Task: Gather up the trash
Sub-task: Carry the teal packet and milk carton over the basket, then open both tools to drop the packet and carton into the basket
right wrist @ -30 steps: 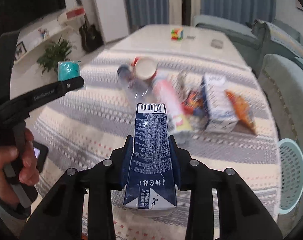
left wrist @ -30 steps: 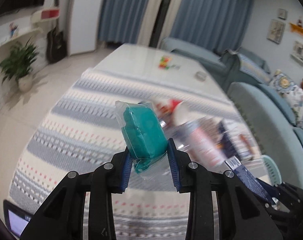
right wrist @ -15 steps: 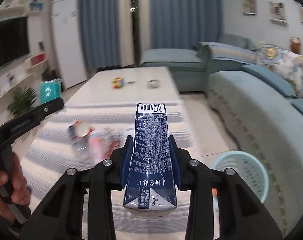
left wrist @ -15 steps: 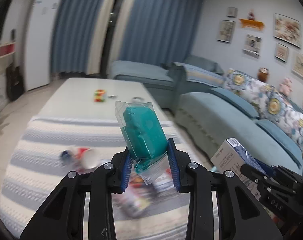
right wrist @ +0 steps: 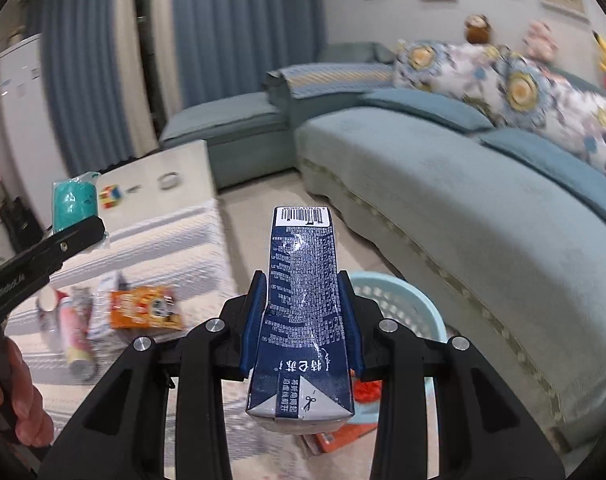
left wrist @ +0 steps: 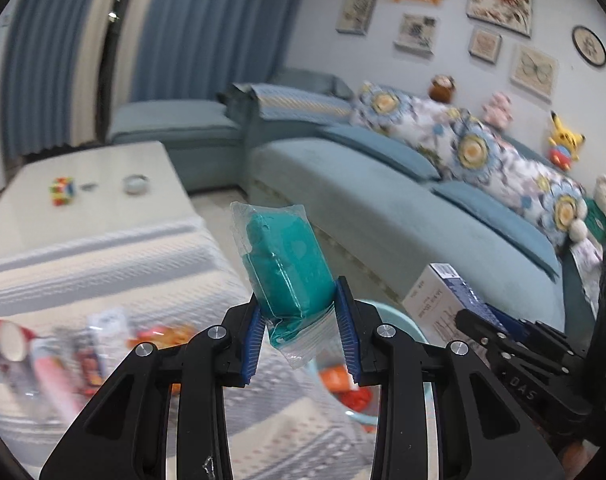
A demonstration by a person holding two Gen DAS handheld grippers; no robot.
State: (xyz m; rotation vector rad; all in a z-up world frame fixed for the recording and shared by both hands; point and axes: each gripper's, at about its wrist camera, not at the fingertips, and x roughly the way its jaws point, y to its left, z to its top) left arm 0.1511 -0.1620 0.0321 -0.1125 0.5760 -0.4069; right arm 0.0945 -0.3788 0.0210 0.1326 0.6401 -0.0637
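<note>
My left gripper (left wrist: 301, 330) is shut on a teal block in a clear plastic bag (left wrist: 285, 264), which stands up between the blue pads. My right gripper (right wrist: 303, 320) is shut on a dark blue carton (right wrist: 303, 304) with a barcode at its far end. A light blue basket (right wrist: 399, 308) sits on the floor just behind the carton, orange trash showing inside it. In the left wrist view the basket (left wrist: 387, 320) lies below the bag, and the right gripper with the carton (left wrist: 443, 300) is at the right. The teal bag (right wrist: 73, 204) shows at the left of the right wrist view.
Several pieces of trash lie on the striped rug: an orange packet (right wrist: 145, 306), a cup (right wrist: 49, 300) and a pink can (right wrist: 75, 340). A white low table (left wrist: 83, 188) carries a puzzle cube (left wrist: 62, 191). A long teal sofa (right wrist: 463, 208) runs along the right.
Both grippers have swung right from over the trash on the rug toward the sofa; the basket now lies just beyond them. Each keeps its hold.
</note>
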